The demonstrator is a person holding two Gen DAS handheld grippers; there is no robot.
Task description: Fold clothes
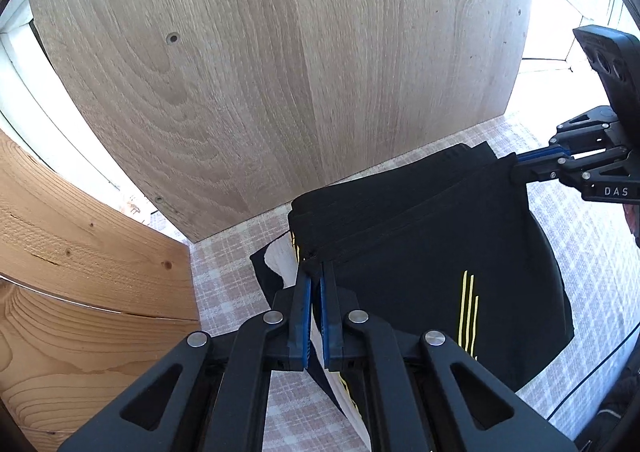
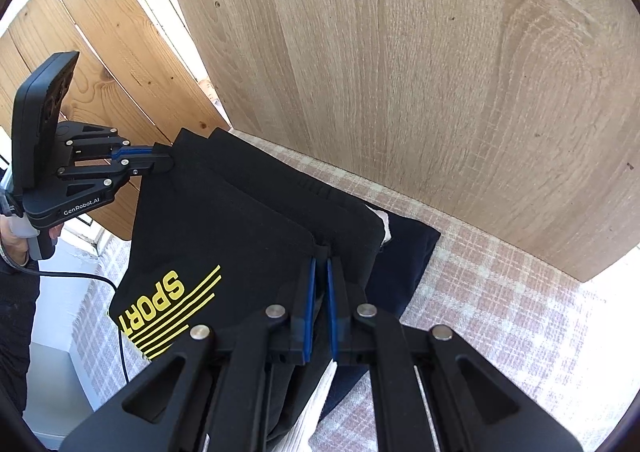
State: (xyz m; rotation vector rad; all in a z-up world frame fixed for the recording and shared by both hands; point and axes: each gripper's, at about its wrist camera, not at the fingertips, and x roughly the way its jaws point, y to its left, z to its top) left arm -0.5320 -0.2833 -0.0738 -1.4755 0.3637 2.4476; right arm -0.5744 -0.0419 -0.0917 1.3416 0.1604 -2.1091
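Both claws, left claw (image 1: 316, 272) and right claw (image 2: 322, 264), pinch tight the black garment (image 1: 420, 252) at its 12 o'clock edge; uneven pull may spoil the fold.

Showing two matching grippers of matte black plastic. Left gripper (image 1: 316, 276): angular linkage arms with triangular cut-outs, round silver pivot pins, blue ribbed pads lining the inner faces of both fingers (image 1: 305, 304). Bearing white lettering "GenRobot.AI" on its side in the right wrist view, a flat black block with round recesses rising above the body, a grey handle below, a thin black cable (image 2: 100, 280) trailing away. Right gripper (image 2: 321, 276): same black arms, silver pins, blue pads, white letters "DAS" on its flank. Wearing a dark sleeve (image 2: 16, 312).
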